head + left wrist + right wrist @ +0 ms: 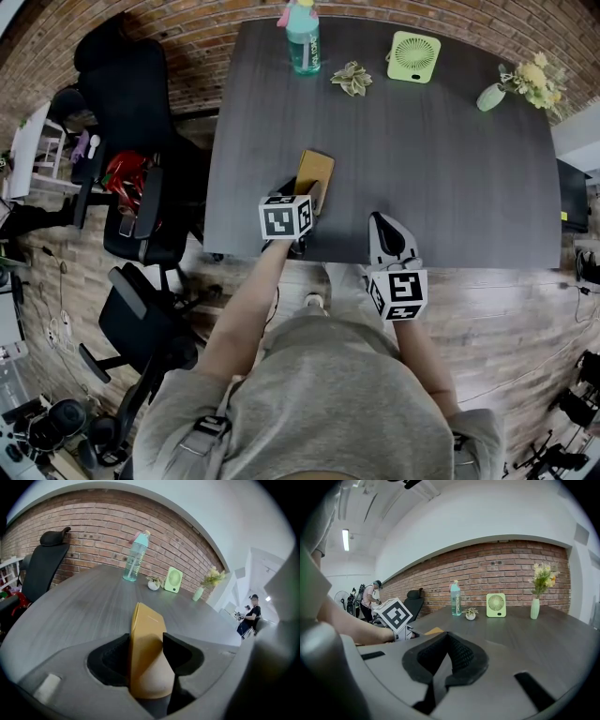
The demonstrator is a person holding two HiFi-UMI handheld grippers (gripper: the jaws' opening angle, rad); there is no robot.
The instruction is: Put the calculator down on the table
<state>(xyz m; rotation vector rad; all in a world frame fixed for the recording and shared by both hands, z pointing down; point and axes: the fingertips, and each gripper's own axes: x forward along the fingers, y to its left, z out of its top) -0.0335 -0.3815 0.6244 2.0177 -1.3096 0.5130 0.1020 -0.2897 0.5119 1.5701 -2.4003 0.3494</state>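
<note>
The calculator is a flat yellow-orange slab at the near left part of the dark table. In the left gripper view the calculator stands tilted between the jaws of my left gripper, close against the left pad, and the jaws stand wide around it without pinching it. In the head view my left gripper sits right behind the calculator's near end. My right gripper rests at the table's front edge, shut and empty. A sliver of the calculator shows in the right gripper view.
At the table's far side stand a teal water bottle, a small potted plant, a green fan and a vase of flowers. Black office chairs crowd the floor to the left. A person stands far off.
</note>
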